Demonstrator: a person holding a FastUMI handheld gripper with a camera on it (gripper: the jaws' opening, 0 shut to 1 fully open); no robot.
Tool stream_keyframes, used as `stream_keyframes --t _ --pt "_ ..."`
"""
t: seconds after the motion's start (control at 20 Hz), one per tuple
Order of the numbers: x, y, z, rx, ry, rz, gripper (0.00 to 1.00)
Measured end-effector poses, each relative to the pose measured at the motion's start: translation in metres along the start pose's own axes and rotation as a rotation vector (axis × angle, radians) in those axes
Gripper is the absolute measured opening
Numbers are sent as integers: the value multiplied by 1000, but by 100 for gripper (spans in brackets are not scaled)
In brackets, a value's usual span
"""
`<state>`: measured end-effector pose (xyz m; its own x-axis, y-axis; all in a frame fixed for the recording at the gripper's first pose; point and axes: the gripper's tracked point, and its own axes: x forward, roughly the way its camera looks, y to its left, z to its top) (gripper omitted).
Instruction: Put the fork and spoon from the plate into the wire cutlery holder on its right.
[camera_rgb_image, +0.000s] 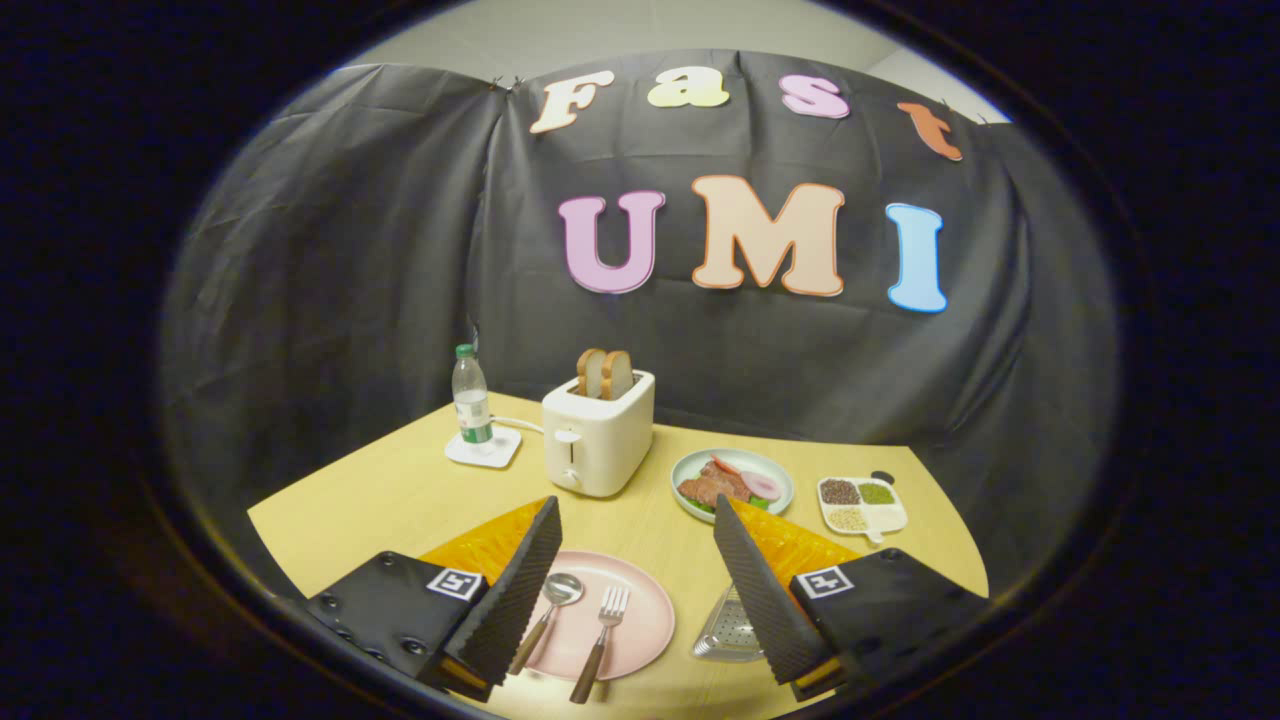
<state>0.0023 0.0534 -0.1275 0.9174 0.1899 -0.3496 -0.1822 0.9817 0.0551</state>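
Note:
A pink plate (640, 622) lies on the wooden table between my two fingers. On it rest a spoon (551, 603) on the left and a fork (601, 641) on the right, both with brown handles pointing toward me. The spoon's handle runs close beside my left finger. The wire cutlery holder (728, 631) sits just right of the plate, partly hidden behind my right finger. My gripper (636, 535) hangs above the table, open wide, with nothing held between its fingers.
Beyond the plate stands a white toaster (597, 436) with two bread slices. A water bottle (471, 396) on a white coaster stands to its left. A green plate of food (733, 482) and a small divided dish (861, 503) sit at the back right.

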Motion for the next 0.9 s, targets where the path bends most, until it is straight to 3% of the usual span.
stream_keyframes --t 0.9 --pt "27 22 -125 -15 359 99 98"
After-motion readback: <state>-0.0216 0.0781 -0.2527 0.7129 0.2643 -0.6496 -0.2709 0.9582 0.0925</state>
